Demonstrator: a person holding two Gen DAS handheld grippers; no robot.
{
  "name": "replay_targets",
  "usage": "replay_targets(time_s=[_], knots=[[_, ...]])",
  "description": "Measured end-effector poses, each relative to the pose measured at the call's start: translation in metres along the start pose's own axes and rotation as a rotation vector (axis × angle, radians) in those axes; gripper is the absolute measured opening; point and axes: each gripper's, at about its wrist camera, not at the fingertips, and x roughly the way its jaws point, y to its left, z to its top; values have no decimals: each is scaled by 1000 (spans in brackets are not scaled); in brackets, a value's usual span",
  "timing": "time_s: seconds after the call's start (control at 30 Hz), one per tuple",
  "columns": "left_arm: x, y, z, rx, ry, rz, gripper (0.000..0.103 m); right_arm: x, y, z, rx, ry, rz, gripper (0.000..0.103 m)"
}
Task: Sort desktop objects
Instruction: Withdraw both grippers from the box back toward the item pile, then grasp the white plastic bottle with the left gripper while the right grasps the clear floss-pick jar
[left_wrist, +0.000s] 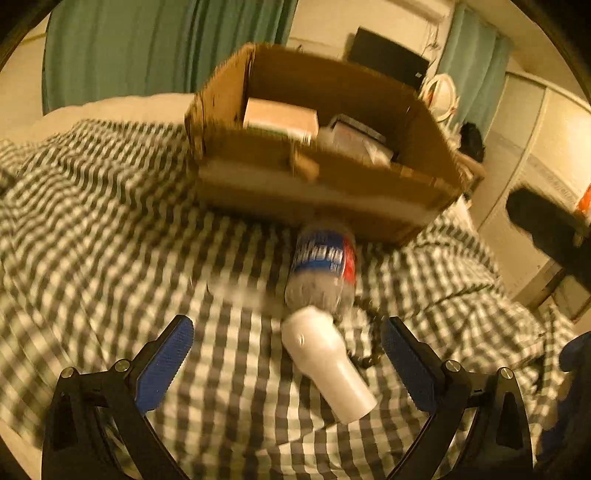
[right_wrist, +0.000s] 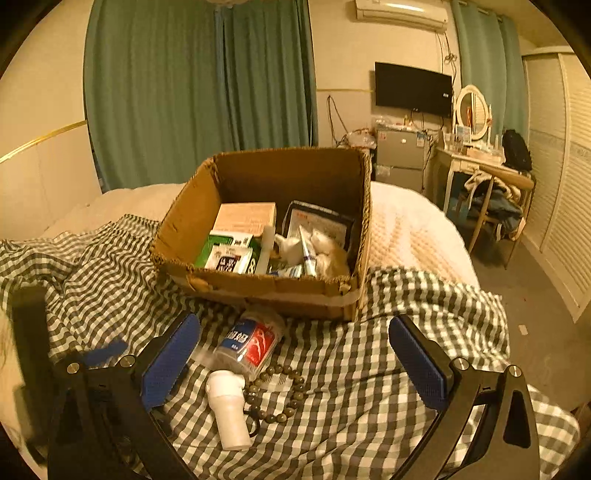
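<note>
- left gripper (left_wrist: 286, 356) is spread wide, nothing in it, blue pads either side of the white bottle (left_wrist: 327, 363). not touching it afaict, pic's blurry tho
- right gripper (right_wrist: 293, 356) also wide open & empty, hovering over the same pile
- white bottle lies on its side on the checked blanket (right_wrist: 92, 280), near the blanket's front edge, cap end pointing toward the box
- bead bracelet (right_wrist: 279, 393) lies flat just right of the white bottle, touching or nearly touching it, cant tell which
- clear jar (right_wrist: 251, 345) w/ blue+red label lies on its side right behind the white bottle, its far end up against the box's front wall
- cardboard box (right_wrist: 184, 229) sits open on the blanket, mid bed, front rim torn up
- inside the box: tan carton (right_wrist: 245, 218) at back left, green/white packets (right_wrist: 229, 253) front left, a tube (right_wrist: 308, 247) and some white crumpled stuff on the right
- past the blanket's far edge there's bare white bedding (right_wrist: 406, 225)
- bg: green curtains (right_wrist: 192, 81), wall tv (right_wrist: 413, 89), vanity desk w/ oval mirror (right_wrist: 471, 110) on the right
</note>
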Motion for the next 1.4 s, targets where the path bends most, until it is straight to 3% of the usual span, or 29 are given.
replay_targets(time_s=[0.13, 0.3, 0.33, 0.4, 0.43, 0.5, 0.6, 0.77, 0.93, 1.07, 1.27, 1.3, 1.37, 1.4], knots=[[15, -20, -15, 55, 26, 13, 103, 14, 0, -8, 18, 34, 22, 103], [51, -21, -27, 48, 120, 22, 103, 26, -1, -13, 38, 54, 43, 103], [60, -21, -30, 67, 152, 55, 102, 29, -2, -14, 42, 57, 49, 103], [66, -23, -31, 111, 175, 135, 84, 35, -2, -16, 50, 70, 62, 103], [67, -23, -31, 120, 174, 148, 80, 41, -1, -18, 54, 82, 65, 103], [65, -18, -30, 125, 172, 161, 57, 49, 1, -20, 56, 100, 67, 103], [63, -2, -24, 106, 180, 144, 33, 60, 6, -24, 45, 122, 68, 103], [57, 28, -10, 25, 195, 111, 32, 80, 11, -30, 86, 152, 104, 103], [45, 66, 13, -70, 146, 140, 32, 112, 19, -37, 121, 187, 114, 103], [32, 81, 36, -82, 79, 179, 32, 132, 25, -42, 153, 195, 118, 103], [8, 90, 53, -49, -31, 194, 32, 163, 47, -55, 87, 243, 71, 102], [5, 91, 54, -44, -42, 190, 32, 167, 49, -57, 76, 260, 69, 101], [-3, 88, 57, -30, -63, 180, 32, 170, 51, -60, 65, 276, 72, 73], [-6, 86, 58, -23, -73, 177, 32, 171, 52, -61, 62, 283, 88, 71]])
